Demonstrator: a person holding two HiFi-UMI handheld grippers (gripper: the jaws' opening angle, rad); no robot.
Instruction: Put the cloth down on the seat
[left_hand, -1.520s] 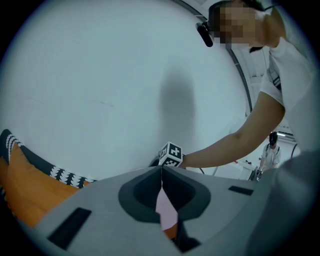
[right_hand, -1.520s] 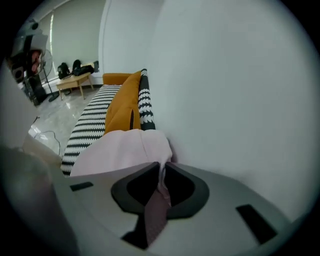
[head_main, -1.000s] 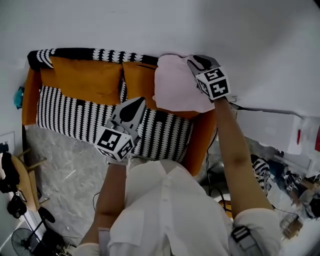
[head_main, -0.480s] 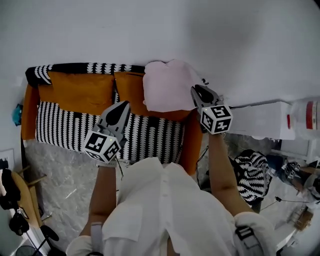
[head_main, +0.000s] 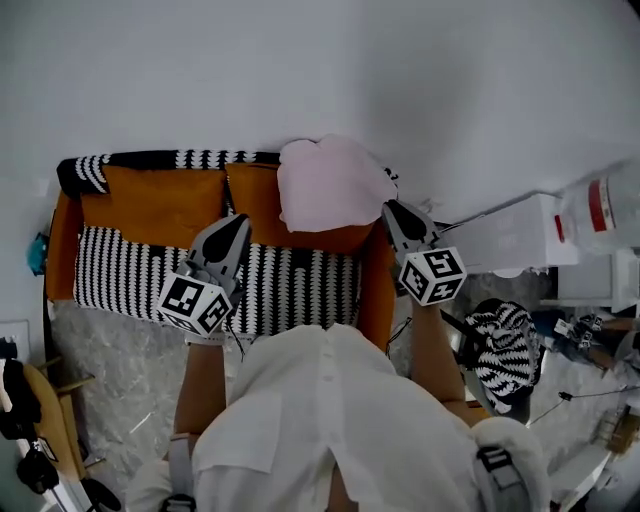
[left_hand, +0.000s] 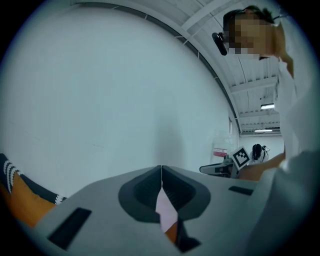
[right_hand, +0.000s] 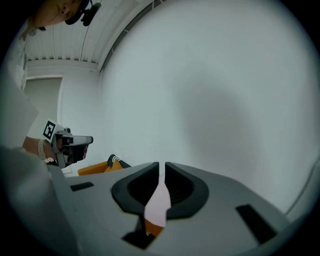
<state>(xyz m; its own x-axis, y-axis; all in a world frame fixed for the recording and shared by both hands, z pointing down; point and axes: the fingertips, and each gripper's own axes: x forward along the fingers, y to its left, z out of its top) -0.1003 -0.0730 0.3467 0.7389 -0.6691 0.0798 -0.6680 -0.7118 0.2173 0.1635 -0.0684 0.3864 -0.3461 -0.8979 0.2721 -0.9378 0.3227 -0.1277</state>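
Note:
A pale pink cloth lies bunched at the right end of the sofa, over the orange back cushion and the backrest top, above the striped seat. My left gripper hovers over the seat left of the cloth, shut and holding nothing. My right gripper hangs just right of the cloth, clear of it. Its jaws are closing, with a thin gap left and nothing between them. In the left gripper view the left gripper shows the cloth far beyond its jaws. The right gripper shows the cloth the same way.
A plain white wall stands behind the sofa. The sofa's orange right armrest is under my right gripper. A white unit and a striped bag sit to the right. A round wooden table stands at lower left on the grey floor.
My right gripper has drawn back from the cloth's right edge toward the person. The left gripper has shifted slightly left. The cloth stays on the sofa.

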